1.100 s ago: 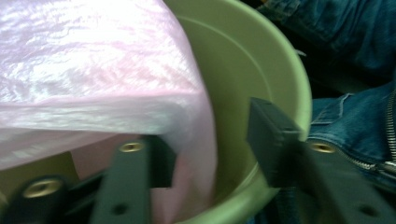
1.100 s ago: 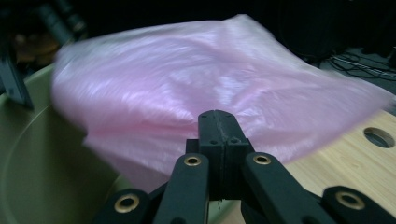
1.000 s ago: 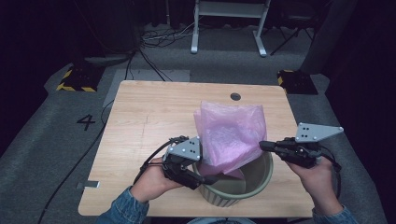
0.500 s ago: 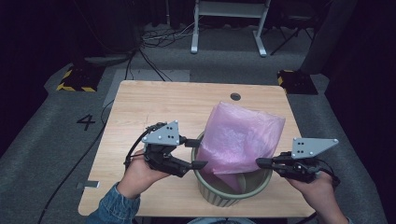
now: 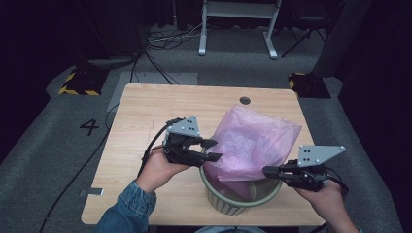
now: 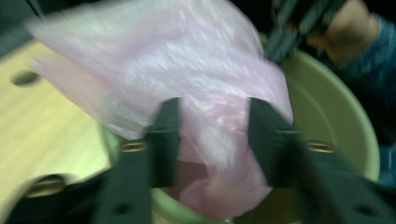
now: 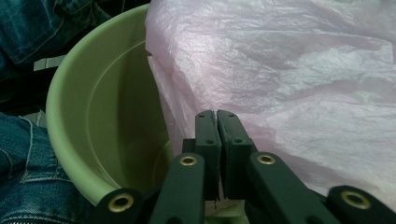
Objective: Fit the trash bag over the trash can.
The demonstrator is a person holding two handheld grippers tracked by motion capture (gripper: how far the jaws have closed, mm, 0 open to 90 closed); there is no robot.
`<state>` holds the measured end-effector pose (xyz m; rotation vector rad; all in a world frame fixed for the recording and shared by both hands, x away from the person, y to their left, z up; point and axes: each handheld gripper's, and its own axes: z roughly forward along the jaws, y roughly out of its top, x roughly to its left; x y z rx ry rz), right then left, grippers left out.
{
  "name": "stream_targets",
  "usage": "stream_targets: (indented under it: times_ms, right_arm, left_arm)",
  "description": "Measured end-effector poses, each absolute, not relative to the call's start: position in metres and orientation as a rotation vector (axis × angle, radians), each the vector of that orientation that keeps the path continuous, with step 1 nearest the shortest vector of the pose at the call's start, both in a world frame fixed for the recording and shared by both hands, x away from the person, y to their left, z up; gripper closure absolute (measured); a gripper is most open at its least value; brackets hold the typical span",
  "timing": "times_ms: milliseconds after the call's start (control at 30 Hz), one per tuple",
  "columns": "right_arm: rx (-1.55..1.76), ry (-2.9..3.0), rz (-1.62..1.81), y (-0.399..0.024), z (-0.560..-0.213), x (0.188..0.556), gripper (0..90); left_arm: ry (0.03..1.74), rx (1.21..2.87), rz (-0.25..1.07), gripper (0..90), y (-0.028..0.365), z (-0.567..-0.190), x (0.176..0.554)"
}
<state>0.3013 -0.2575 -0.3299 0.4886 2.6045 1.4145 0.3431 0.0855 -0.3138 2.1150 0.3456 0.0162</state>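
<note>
bag [image 5: 252, 145] part in bin [image 5: 228, 204] at table near edge | rim not lined | left gripper [image 5: 212, 149] fingers apart, been closing round film | right gripper [image 5: 268, 171] fingers pinched on bag

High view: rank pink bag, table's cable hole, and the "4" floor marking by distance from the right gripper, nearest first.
From the right gripper:
1. Pink bag, right beside its fingers, in the green bin.
2. Cable hole, at the table's far edge.
3. "4" marking, on the floor left of the table.
</note>
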Motion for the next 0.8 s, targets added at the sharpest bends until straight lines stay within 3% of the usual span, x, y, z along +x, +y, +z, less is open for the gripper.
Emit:
stream_targets:
  times_ms: [67,133,300,500,700,733,800]
  right_arm:
    - [0.498,2.595,1.422,-0.260,-0.330,0.301,82.1]
    - [0.526,2.563,1.449,-0.264,-0.328,0.301,73.3]
    - [0.666,2.377,1.574,-0.288,-0.315,0.305,50.1]
    - [0.825,2.249,1.596,-0.306,-0.312,0.322,39.3]
    - [0.967,2.245,1.557,-0.305,-0.314,0.351,35.8]
    - [0.984,2.256,1.553,-0.303,-0.315,0.356,38.4]
    - [0.983,2.308,1.546,-0.298,-0.315,0.363,55.7]
  left_arm:
    - [0.316,2.179,0.012,77.6,0.077,-0.319,0.337]
    - [0.289,2.222,0.015,82.5,0.071,-0.322,0.332]
    - [0.228,2.294,0.023,84.6,0.059,-0.327,0.317]
    - [0.201,2.319,-0.014,84.5,0.055,-0.330,0.314]
    - [0.191,2.314,-0.043,84.2,0.055,-0.331,0.315]
    - [0.185,2.310,-0.047,83.9,0.055,-0.331,0.315]
    - [0.175,2.288,-0.046,80.6,0.057,-0.330,0.314]
